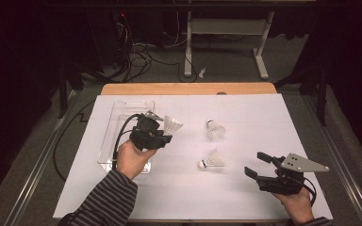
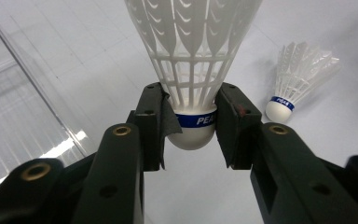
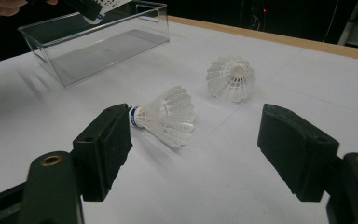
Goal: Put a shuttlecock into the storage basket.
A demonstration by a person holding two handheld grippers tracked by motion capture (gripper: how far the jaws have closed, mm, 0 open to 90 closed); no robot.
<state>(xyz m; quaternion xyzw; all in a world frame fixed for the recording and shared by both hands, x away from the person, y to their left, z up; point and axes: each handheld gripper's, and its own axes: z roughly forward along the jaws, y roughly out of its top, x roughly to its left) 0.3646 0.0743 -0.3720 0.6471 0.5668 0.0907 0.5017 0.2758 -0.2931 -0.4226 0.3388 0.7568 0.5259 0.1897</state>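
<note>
The left gripper (image 2: 192, 126) is clamped on the cork base of a shuttlecock (image 2: 193, 56), held just right of the clear tray (image 1: 122, 113) at the desk's (image 1: 245, 197) left. The right gripper (image 1: 257, 165) hovers wide open and empty at the near right. Two other shuttlecocks (image 1: 212, 161) (image 1: 215, 130) lie mid-desk between them.

Dim room, light falling mainly on the white table cover (image 1: 245, 197). Wooden table edge (image 1: 188, 88) visible at the far side. Grey floor (image 1: 226, 70) beyond, with a tangle of dark cables (image 1: 139, 56) at the left. White-framed desk base (image 1: 226, 28) standing further back, two feet resting on the floor. Metal rails (image 1: 33, 169) along both table sides. Background otherwise dark.
</note>
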